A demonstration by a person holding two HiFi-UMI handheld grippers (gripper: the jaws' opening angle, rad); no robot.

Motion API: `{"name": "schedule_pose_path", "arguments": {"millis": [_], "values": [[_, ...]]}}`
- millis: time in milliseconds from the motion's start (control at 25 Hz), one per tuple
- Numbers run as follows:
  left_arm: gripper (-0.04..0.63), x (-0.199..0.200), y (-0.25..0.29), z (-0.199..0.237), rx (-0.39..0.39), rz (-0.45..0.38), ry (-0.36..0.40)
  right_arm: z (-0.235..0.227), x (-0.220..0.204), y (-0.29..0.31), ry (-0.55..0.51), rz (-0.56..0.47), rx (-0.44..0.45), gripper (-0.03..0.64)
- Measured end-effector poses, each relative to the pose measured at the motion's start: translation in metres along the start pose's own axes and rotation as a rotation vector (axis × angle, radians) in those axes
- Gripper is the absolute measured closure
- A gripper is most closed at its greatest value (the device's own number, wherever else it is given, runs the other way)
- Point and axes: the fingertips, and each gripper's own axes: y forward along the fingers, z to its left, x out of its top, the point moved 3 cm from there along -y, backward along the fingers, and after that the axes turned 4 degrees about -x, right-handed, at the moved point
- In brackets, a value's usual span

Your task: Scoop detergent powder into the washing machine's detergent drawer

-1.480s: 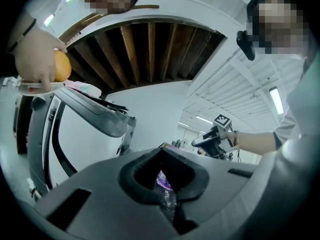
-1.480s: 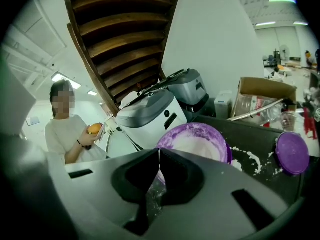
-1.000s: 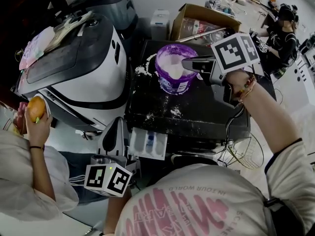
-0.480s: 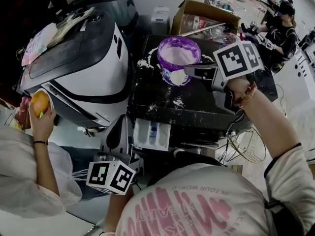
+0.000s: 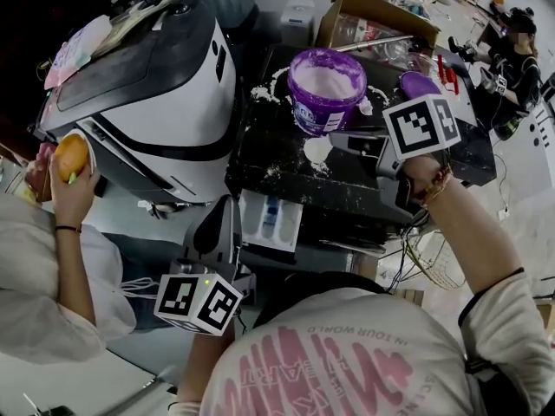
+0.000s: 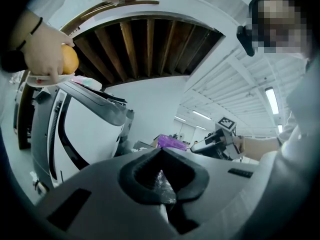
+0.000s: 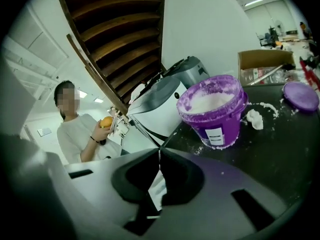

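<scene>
A purple tub (image 5: 327, 89) of white detergent powder stands on the black machine top (image 5: 286, 176); it also shows in the right gripper view (image 7: 215, 111). My right gripper (image 5: 340, 143) is shut on the handle of a small scoop (image 5: 318, 149) heaped with powder, held over the black top in front of the tub. The white detergent drawer (image 5: 270, 219) stands pulled out at the top's near edge. My left gripper (image 5: 218, 230) hangs just left of the drawer, jaws together; a small crinkled glint (image 6: 162, 184) sits in the gap behind the tips.
Spilled powder (image 5: 264, 89) and a purple lid (image 5: 421, 85) lie on the top. A white appliance (image 5: 147, 94) stands to the left, where a person holds an orange (image 5: 71, 156). A cardboard box (image 5: 373, 20) sits behind and a wire basket (image 5: 434, 263) to the right.
My right gripper has carried the loaded scoop out of the tub and down toward the near edge of the black top. The left gripper has shifted slightly beside the drawer.
</scene>
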Motion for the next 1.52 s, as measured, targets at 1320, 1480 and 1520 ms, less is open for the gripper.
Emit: {"name": "schedule_pose_path", "arguments": {"millis": [1320, 1480, 1520], "values": [[0.594, -0.094, -0.095, -0.046, 0.270, 0.067, -0.108, 0.022, -0.136, 0.048, -0.012, 0.236, 0.148, 0.612], [0.594, -0.099, -0.097, -0.029, 0.270, 0.079, -0.114, 0.033, -0.142, 0.069, -0.027, 0.236, 0.133, 0.612], [0.594, -0.099, -0.097, -0.025, 0.265, 0.085, -0.114, 0.036, -0.142, 0.074, -0.025, 0.231, 0.129, 0.612]]}}
